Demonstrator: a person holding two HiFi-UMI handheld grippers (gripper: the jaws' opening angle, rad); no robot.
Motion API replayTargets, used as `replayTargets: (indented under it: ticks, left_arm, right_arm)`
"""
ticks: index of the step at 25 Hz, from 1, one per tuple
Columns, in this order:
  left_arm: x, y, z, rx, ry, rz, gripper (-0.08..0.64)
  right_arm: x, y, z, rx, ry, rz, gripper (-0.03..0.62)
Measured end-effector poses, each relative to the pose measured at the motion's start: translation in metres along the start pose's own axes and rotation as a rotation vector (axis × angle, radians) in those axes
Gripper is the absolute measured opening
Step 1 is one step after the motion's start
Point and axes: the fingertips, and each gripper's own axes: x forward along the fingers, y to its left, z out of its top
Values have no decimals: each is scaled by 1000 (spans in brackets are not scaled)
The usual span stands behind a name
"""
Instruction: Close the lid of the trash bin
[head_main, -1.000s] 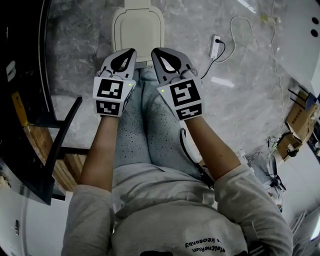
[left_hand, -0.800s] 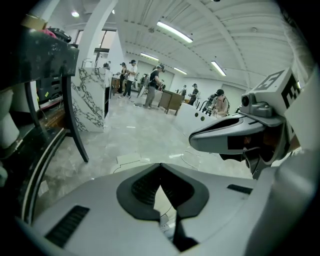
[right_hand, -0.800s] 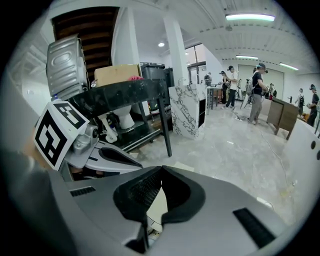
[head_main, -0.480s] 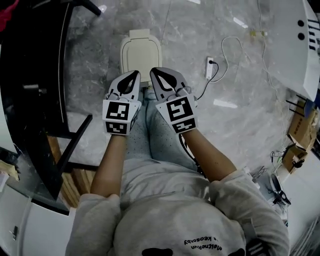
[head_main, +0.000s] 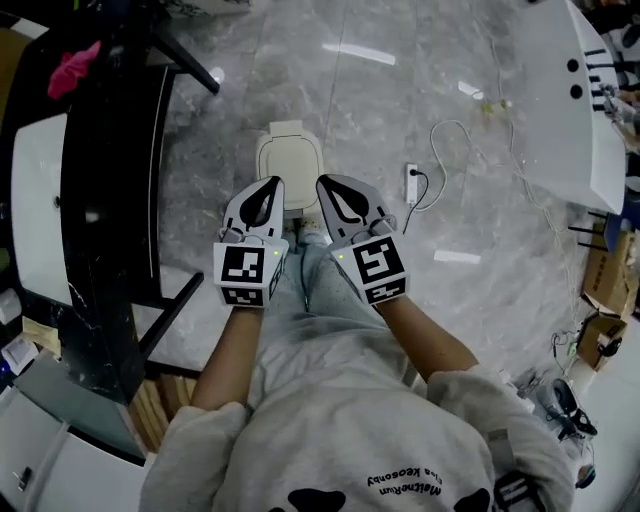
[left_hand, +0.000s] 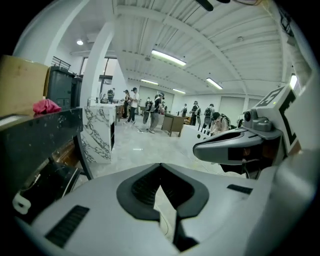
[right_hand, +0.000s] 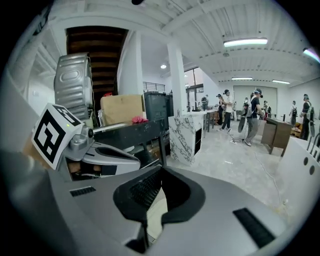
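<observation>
We stand on a grey marble floor (head_main: 400, 120), with a long black table (head_main: 110, 200) along our left side and a white table (head_main: 560, 90) off to the right. The cream rectangular plastic trash bin (head_main: 290, 160) sits on the floor straight ahead of our feet. It is well below both tools, and its lid appears to lie flat on top, so we judge the closing done.

Seen from the head, the bin's long axis runs directly away from us, in line with the way both tools point. The left gripper (head_main: 268, 192) and the right gripper (head_main: 332, 192) hang side by side with the bin showing in the gap between their tips. The bin's middle lies a little toward the left one, so that hand is slightly nearer.

In each gripper view the two jaws meet with nothing between them, so both are closed and empty. Any further reach would go forward and down.
</observation>
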Motion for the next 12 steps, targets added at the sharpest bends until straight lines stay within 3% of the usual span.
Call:
replayTargets:
  ticks: [12]
  left_arm:
    - [-82, -35, 91, 43, -141, 22, 20]
  right_arm:
    - [-79, 26, 87, -32, -176, -56, 32]
